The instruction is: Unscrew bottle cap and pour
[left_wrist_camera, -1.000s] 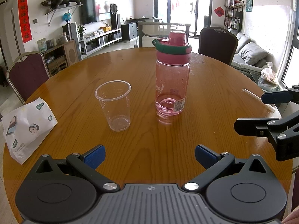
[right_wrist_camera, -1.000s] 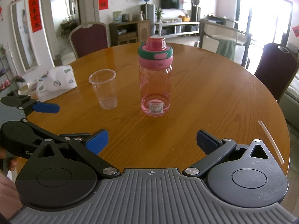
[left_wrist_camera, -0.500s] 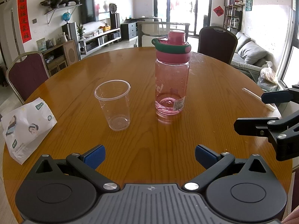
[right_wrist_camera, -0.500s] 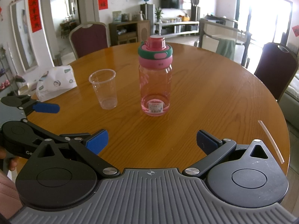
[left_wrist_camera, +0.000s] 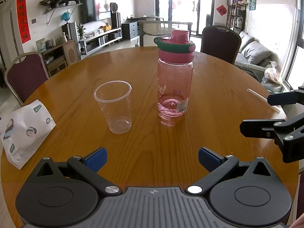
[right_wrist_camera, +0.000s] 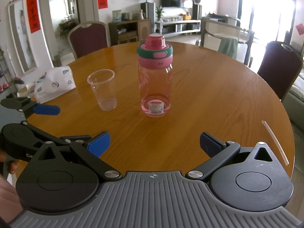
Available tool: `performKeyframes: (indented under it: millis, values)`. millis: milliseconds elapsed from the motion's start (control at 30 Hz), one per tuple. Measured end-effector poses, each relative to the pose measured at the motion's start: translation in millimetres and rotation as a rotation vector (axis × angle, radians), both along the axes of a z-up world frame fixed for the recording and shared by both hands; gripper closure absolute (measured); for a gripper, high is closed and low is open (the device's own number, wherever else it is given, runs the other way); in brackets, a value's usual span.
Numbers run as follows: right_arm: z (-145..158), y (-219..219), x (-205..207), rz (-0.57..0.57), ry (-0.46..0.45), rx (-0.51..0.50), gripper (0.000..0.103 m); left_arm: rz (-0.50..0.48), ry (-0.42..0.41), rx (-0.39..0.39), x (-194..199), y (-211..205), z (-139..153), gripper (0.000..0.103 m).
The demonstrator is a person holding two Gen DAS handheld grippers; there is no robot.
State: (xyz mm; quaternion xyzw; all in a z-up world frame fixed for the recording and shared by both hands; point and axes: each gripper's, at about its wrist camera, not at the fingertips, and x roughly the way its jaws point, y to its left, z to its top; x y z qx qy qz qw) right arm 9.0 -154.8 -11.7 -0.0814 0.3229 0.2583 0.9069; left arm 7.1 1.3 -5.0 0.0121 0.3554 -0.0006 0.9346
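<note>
Two open grippers face a capped pink bottle and a clear cup on a round wooden table.

The translucent pink plastic bottle [left_wrist_camera: 174,87] stands upright near the middle of the round brown wooden table [left_wrist_camera: 218,87], its pink-and-green screw cap [left_wrist_camera: 175,44] on; only a shallow layer of liquid seems to sit at its base. Just to its left, apart from it, stands a clear plastic cup [left_wrist_camera: 115,107], upright. The left gripper [left_wrist_camera: 152,159] hovers over the near table edge with its blue-padded jaws spread wide and holding nothing. The right gripper [right_wrist_camera: 153,145] is likewise spread wide with nothing between its jaws. A white printed paper bag [left_wrist_camera: 22,131] lies at the table's left edge, and a thin pale straw [right_wrist_camera: 275,142] lies near the right edge.
</note>
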Motion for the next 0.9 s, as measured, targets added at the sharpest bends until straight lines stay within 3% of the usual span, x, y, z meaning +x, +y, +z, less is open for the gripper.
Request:
performKeyframes:
  millis: [300, 567, 900]
  values:
    - [7.1, 4.3, 9.1, -0.010, -0.021, 0.001, 0.000, -0.049, -0.010, 0.007, 10.8, 1.7, -2.3, 0.000]
    - [15.1, 13.5, 21.3, -0.025, -0.056, 0.000, 0.000, -0.088, -0.033, -0.032, 25.6, -1.7, -0.1, 0.001]
    - [20.4, 7.1, 52.7, 0.046, -0.058, -0.003, 0.000, -0.018, -0.073, -0.061, 53.0, -30.5, -5.8, 0.001]
